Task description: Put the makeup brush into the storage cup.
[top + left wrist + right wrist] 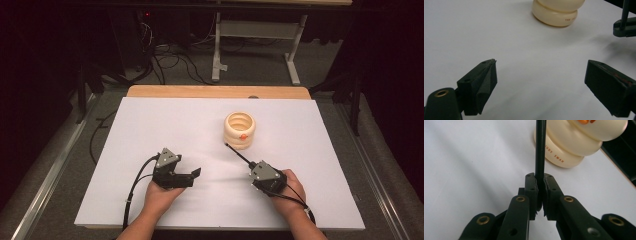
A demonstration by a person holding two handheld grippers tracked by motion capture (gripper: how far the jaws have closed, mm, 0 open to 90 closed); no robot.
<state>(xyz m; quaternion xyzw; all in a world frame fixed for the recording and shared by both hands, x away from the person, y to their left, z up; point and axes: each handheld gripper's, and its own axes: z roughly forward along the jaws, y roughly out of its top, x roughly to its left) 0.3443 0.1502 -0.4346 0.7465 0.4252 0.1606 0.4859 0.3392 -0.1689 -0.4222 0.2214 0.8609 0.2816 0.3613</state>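
Our right gripper clamps the pen, aimed at the holder at 11 o'clock, insertion pending; left gripper gapes empty.

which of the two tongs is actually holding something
The right tongs, clamped shut on a thin black stick pointing at the cream holder; the left tongs stand open, empty.

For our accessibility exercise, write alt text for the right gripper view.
The right tongs are shut on a thin black rod that points toward a cream ribbed holder with an orange spot, standing on a white table.
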